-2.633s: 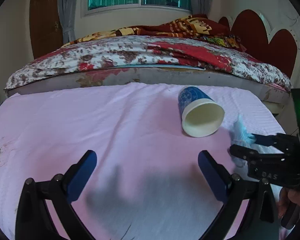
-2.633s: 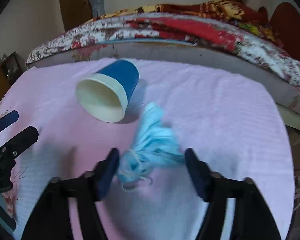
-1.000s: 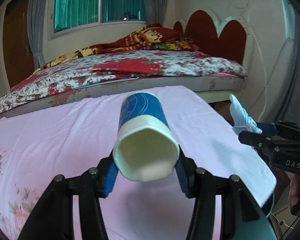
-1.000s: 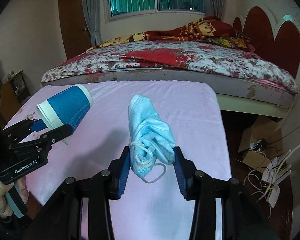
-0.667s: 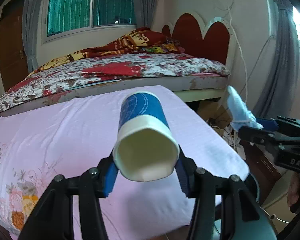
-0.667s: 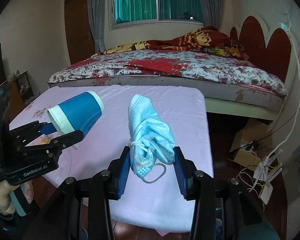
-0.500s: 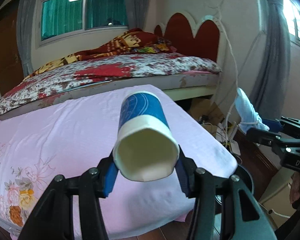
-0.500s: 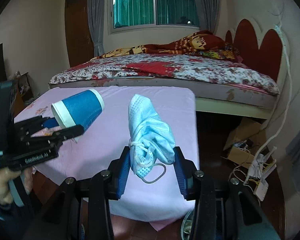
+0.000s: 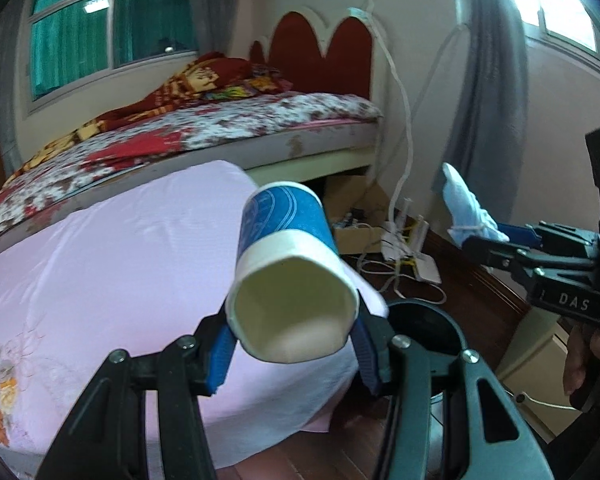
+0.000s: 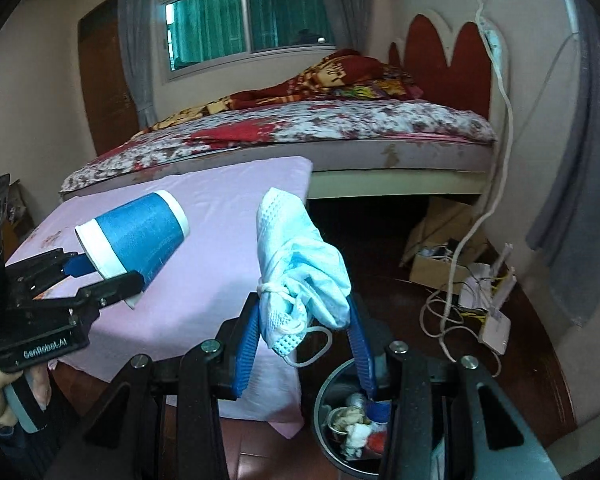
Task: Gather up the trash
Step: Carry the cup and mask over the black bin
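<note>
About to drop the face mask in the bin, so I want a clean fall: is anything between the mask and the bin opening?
Nothing visible blocks it. The face mask, pinched in the right gripper, hangs above the open trash bin, which sits just below and slightly right of it, beside the pink sheet's hanging corner.

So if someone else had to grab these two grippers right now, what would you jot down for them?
Left gripper: shut on the paper cup, lying sideways, mouth toward the camera.
Right gripper: shut on the crumpled face mask.
Both items are off the pink bed and in the air.
Bin: on the floor by the bed's corner, below the right gripper, already holding some rubbish.
Left to do: drop the mask, then the cup, into the bin.
</note>
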{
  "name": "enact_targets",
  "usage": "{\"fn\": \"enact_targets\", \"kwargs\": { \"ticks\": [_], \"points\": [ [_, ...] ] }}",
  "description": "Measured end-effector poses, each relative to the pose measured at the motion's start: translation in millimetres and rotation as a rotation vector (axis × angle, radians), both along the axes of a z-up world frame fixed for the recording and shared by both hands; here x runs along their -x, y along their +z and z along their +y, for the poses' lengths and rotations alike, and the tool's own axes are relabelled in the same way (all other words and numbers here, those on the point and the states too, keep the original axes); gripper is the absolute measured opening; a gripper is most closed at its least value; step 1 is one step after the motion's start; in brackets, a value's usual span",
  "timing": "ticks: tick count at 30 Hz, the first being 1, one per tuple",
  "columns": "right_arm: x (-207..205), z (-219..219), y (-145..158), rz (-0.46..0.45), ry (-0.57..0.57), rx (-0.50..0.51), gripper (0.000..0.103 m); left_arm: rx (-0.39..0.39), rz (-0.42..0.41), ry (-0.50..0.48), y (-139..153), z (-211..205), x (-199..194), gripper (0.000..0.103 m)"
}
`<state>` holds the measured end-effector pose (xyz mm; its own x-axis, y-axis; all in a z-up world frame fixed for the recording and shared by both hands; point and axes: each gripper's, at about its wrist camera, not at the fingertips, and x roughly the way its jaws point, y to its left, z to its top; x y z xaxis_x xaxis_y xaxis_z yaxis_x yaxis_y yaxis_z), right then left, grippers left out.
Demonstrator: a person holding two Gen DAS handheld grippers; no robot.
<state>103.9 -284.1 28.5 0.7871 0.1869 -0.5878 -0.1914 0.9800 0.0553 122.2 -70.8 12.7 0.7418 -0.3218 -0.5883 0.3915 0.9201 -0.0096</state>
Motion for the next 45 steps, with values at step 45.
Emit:
{"fn": "enact_targets", "kwargs": {
  "ticks": [45],
  "points": [
    [61,-126,-78,0.175,-0.230,0.057,0.046,-0.062,0.182,-0.264,-70,-138,38,0.054]
  ]
}}
